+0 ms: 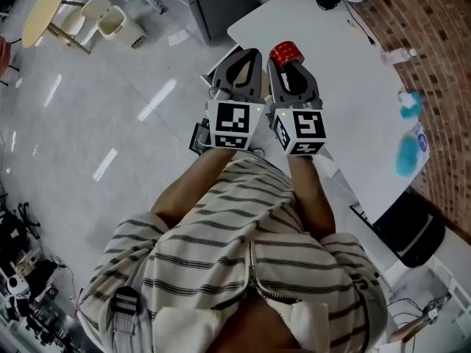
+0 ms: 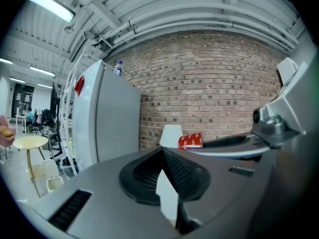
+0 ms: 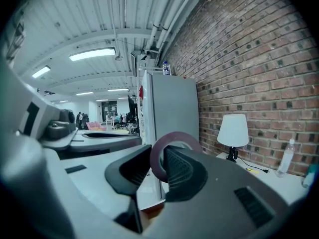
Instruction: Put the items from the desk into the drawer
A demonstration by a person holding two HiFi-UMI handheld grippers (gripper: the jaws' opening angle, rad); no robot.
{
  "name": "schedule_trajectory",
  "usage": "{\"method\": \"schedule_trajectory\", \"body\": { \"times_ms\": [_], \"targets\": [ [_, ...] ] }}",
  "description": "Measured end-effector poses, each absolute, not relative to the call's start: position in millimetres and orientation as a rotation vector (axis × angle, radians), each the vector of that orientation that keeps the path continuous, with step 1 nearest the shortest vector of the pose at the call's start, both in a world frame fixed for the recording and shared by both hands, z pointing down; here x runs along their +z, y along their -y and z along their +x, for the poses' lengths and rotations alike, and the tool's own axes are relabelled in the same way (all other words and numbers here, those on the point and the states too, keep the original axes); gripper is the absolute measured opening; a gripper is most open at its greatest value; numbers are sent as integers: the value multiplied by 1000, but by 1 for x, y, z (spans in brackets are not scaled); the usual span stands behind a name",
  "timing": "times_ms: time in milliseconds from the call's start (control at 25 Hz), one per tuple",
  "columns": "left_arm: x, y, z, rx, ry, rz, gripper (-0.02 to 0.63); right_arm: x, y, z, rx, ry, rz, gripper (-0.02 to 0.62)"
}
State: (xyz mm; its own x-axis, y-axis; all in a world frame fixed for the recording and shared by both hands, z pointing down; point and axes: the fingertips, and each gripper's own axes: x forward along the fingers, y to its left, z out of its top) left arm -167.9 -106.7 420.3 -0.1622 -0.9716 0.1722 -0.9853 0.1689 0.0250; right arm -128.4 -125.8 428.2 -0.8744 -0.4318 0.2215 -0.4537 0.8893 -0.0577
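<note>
Head view: white worktop (image 1: 324, 87) lies ahead and right of your fingers, with glossy floor (image 1: 110, 109) to their left. Right gripper view: brick wall (image 3: 259, 59) runs along the right, a lamp (image 3: 233, 131) stands on the worktop right of the fingers, and a grey fridge (image 3: 172, 108) is straight beyond the tips. The tape roll (image 3: 172, 153) is a ring on edge, hole facing back along the fingers, with no clear long axis. It sits at the tips of your right gripper (image 3: 158, 158), pinched between both fingers. Your left gripper (image 2: 162, 151) is just beside on the left, its fingers closed tip to tip with nothing between them.
</note>
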Motion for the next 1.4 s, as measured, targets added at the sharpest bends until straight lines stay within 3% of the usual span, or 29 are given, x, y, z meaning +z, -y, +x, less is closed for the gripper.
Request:
{"method": "schedule_trajectory", "body": {
  "times_ms": [1400],
  "targets": [
    [555,90,-216,232,2015,1674,5,555,108,-186,443,2563,502,83]
  ]
}}
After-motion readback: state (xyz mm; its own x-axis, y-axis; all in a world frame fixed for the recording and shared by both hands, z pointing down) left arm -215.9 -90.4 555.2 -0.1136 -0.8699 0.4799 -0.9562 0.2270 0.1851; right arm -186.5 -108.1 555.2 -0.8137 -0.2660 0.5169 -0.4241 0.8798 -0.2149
